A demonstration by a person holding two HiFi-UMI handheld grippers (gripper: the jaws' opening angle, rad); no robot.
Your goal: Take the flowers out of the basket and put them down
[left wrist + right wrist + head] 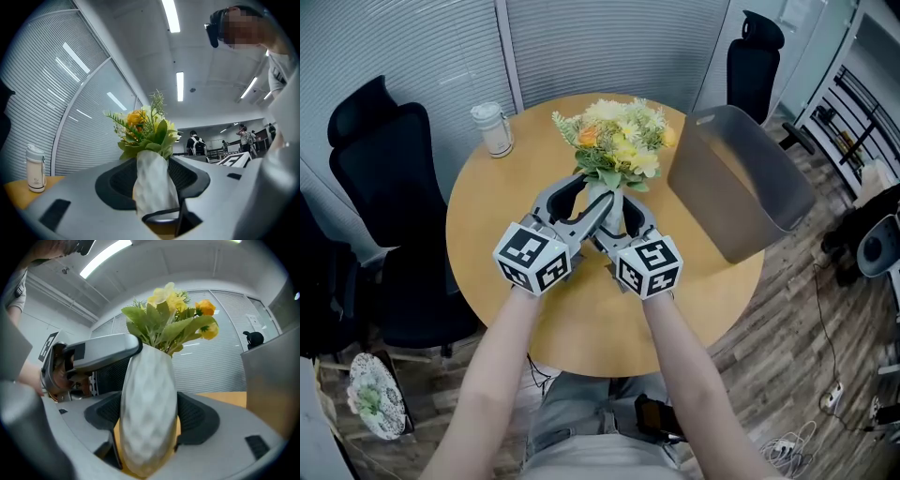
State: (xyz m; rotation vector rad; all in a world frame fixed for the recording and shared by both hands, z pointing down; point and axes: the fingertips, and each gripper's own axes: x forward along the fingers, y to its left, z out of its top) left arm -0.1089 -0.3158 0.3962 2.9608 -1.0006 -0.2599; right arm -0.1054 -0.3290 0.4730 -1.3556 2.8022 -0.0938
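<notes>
Left gripper (587, 201) and right gripper (630, 217) are both clamping the flower vase (614, 208) outside the basket (741, 178); setting it down gently looks next.

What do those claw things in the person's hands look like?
The left claw and the right claw are smooth grey plastic, with dark ribbed pads on the inside. Each carries a white cube printed with black square markers. The arms are bare: no sleeves or cables show.

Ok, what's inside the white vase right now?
Yellow and orange flowers with green leaves rise from the mouth of the vase. Its wall hides the stems; the left gripper and right gripper clamp its body.
</notes>
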